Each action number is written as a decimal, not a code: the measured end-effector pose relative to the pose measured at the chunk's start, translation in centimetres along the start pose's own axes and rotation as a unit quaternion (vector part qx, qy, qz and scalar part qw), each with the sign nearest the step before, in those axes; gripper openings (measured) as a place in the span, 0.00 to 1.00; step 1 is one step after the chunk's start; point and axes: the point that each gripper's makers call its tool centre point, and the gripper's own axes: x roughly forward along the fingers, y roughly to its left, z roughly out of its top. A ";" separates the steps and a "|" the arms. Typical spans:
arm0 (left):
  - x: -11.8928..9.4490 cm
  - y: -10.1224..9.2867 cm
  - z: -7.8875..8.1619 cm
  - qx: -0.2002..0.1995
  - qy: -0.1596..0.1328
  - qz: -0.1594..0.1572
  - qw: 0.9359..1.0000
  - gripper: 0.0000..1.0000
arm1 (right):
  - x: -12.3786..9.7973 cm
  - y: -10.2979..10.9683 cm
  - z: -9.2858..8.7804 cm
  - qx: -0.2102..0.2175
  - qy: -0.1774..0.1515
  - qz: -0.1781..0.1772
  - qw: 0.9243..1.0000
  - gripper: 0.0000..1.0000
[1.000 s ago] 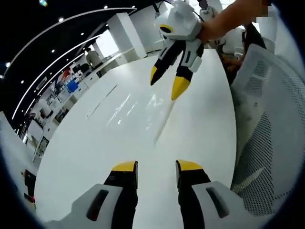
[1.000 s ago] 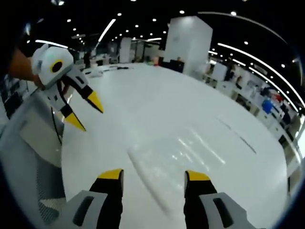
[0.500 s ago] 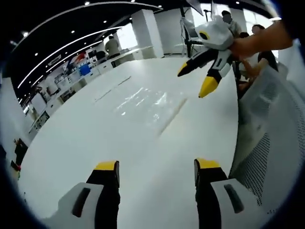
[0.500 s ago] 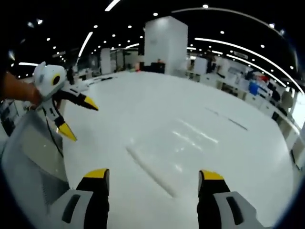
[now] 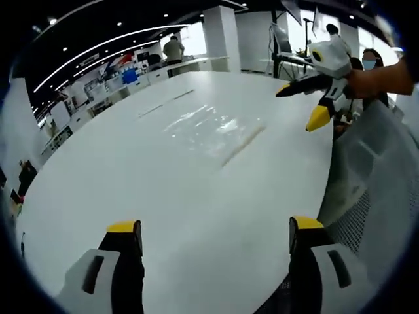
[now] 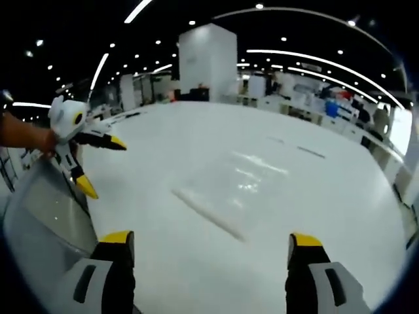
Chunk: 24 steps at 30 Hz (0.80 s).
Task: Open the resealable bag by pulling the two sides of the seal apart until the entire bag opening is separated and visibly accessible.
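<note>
A clear resealable bag (image 5: pixel 208 126) lay flat on the white bench (image 5: pixel 131 176), seal strip (image 5: pixel 243 145) nearest the grippers. The left gripper (image 5: pixel 213 237) and right gripper (image 6: pixel 211 250) hovered apart from it, fingers spread wide and empty. The film looked thin, limp and slippery; pinching each lip beside the seal seemed wisest.

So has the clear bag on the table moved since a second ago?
No. The bag lies flat by the same faint lines on the white table; only the cameras pulled back.
</note>
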 end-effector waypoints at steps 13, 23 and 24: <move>-0.9 -0.3 -0.6 -0.019 -0.016 0.010 1.000 0.97 | -0.6 1.1 -0.4 0.024 -0.012 -0.010 1.000 1.00; -1.2 -0.7 -0.6 -0.013 -0.030 0.018 0.999 0.91 | -1.1 0.8 0.2 0.004 -0.027 -0.034 0.999 1.00; -1.2 -0.8 -0.3 -0.010 -0.036 0.015 0.999 0.91 | -1.1 0.7 0.2 0.002 -0.027 -0.037 0.999 1.00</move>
